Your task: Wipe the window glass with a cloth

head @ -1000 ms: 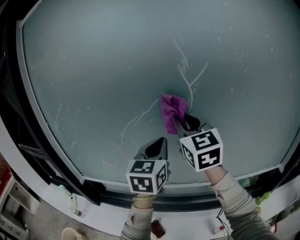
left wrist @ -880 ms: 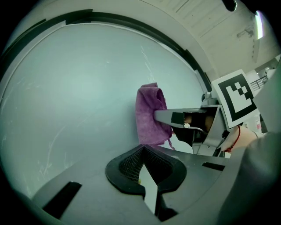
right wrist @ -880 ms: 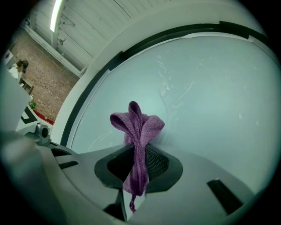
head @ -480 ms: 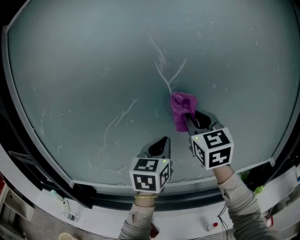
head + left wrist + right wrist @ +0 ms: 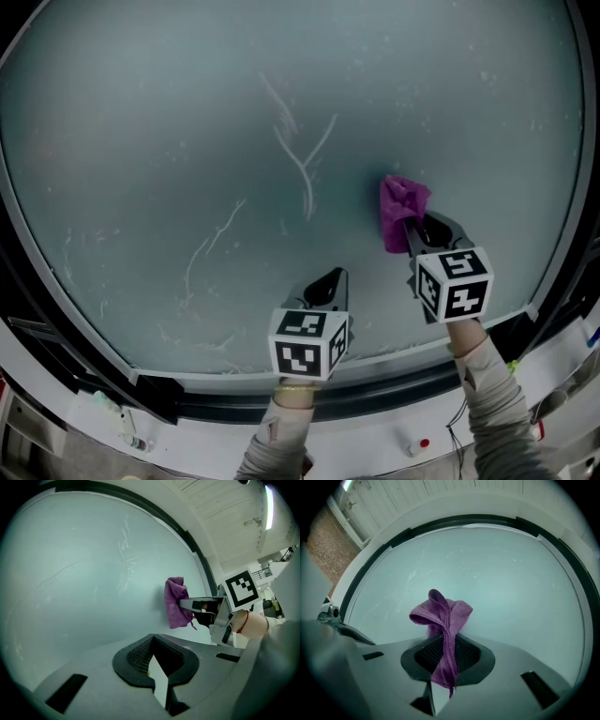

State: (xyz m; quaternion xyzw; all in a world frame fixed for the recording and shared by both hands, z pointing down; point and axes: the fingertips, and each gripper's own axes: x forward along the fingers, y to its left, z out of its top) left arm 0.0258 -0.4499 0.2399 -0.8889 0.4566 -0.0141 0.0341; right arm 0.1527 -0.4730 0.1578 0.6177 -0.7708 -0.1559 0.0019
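A frosted window pane (image 5: 187,141) fills the head view, with thin white streaks (image 5: 300,155) near its middle. My right gripper (image 5: 412,225) is shut on a purple cloth (image 5: 401,208), whose bunched end presses on the glass right of the streaks. In the right gripper view the cloth (image 5: 443,620) hangs from between the jaws. My left gripper (image 5: 330,281) is shut on nothing, low on the pane, apart from the cloth (image 5: 176,602). The right gripper (image 5: 185,604) shows side-on in the left gripper view.
A dark frame (image 5: 234,398) runs along the pane's lower edge, with a white sill (image 5: 375,441) below it holding small items. More faint streaks (image 5: 211,244) mark the glass at lower left.
The right gripper has carried the cloth rightward across the glass, off the streaks and away from the left gripper. The left gripper has barely moved.
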